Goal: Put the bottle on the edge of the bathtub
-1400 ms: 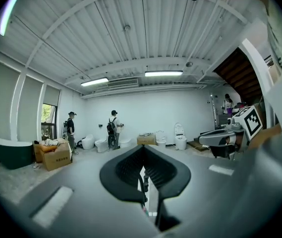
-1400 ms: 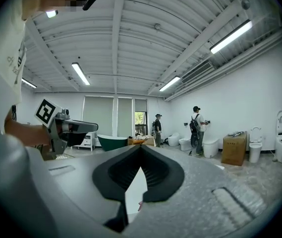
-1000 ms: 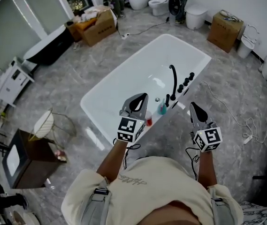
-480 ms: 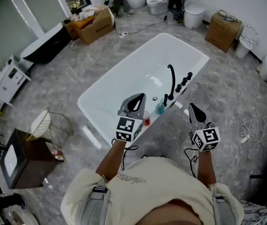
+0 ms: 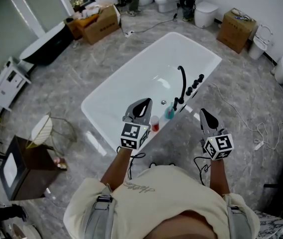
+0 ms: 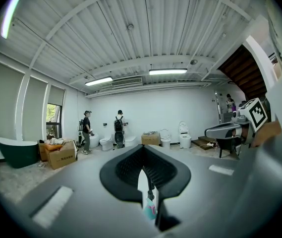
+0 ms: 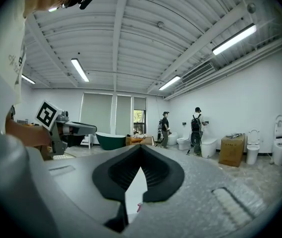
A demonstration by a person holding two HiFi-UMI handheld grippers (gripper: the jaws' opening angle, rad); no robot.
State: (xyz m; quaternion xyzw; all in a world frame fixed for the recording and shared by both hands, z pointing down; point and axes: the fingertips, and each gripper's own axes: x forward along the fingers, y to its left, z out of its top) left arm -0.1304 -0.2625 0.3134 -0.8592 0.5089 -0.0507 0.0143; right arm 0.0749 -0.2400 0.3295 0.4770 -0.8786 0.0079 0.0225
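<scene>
A teal bottle (image 5: 170, 112) stands on the near rim of the white bathtub (image 5: 129, 71), beside the black faucet (image 5: 183, 81). A small red cup (image 5: 154, 125) stands on the same rim, to its left. My left gripper (image 5: 140, 108) hovers over the rim just left of the bottle, shut and empty. The left gripper view looks down its closed jaws (image 6: 144, 150), and the teal bottle (image 6: 149, 209) shows through the slit below them. My right gripper (image 5: 207, 118) hangs over the floor right of the tub, shut on nothing (image 7: 141, 150).
Black knobs (image 5: 195, 83) line the rim past the faucet. Cables (image 5: 250, 128) trail on the grey floor at right. Cardboard boxes (image 5: 100, 21) (image 5: 237, 23), toilets (image 5: 203, 11) and a dark tub (image 5: 49, 46) ring the room. A dark stand (image 5: 24, 166) sits at left.
The head view has drifted slightly. Both grippers keep nearly the same place and stay shut; the bottle and cup have not moved.
</scene>
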